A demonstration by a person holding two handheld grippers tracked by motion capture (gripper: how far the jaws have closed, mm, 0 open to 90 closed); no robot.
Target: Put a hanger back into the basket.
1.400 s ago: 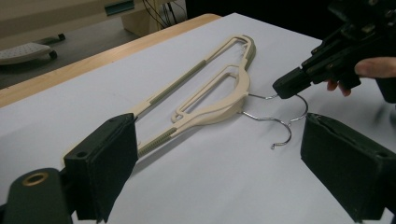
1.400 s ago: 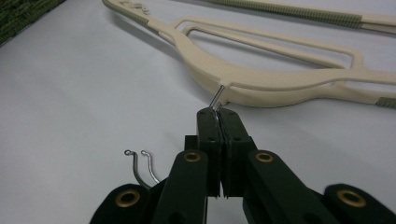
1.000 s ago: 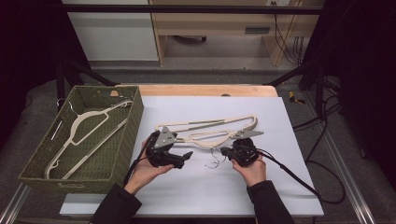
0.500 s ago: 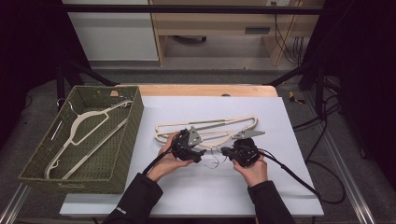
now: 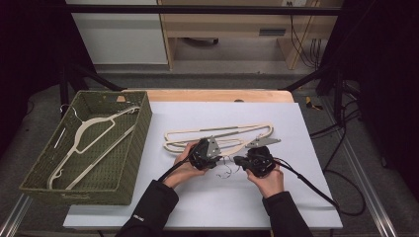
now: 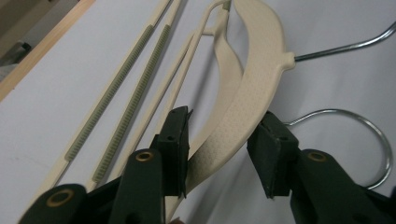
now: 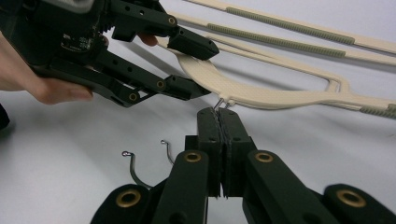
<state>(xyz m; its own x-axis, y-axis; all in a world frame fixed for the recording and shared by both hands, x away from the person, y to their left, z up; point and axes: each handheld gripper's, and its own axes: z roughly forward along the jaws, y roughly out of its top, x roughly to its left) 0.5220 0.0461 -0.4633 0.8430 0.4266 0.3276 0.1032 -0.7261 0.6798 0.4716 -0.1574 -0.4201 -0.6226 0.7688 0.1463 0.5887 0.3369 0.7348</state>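
Two cream hangers point(image 5: 217, 136) lie stacked mid-counter point(image 5: 306, 197), w/ their wire hooks point(image 5: 225, 170) pointing to 6 o'clock, toward the person.

Right claw point(image 5: 238, 160) is pressed tight together, pinching the hooks' wire stems right where they come out of the hangers' necks. In the right claw view the pads point(image 7: 209, 126) meet w/ no gap, and the curled hook ends point(image 7: 133, 165) stick out at 7 o'clock.

Left claw point(image 5: 217, 154) sits at 9 o'clock of the right one, just beside it. Its jaws have just been closing, w/ the top hanger's curved shoulder point(image 6: 243, 100) between them. One pad point(image 6: 175, 140) touches it; the other pad isn't on it yet, so no pinch.

A green basket point(image 5: 131, 163) at the counter's 9 o'clock side holds more hangers point(image 5: 94, 131).
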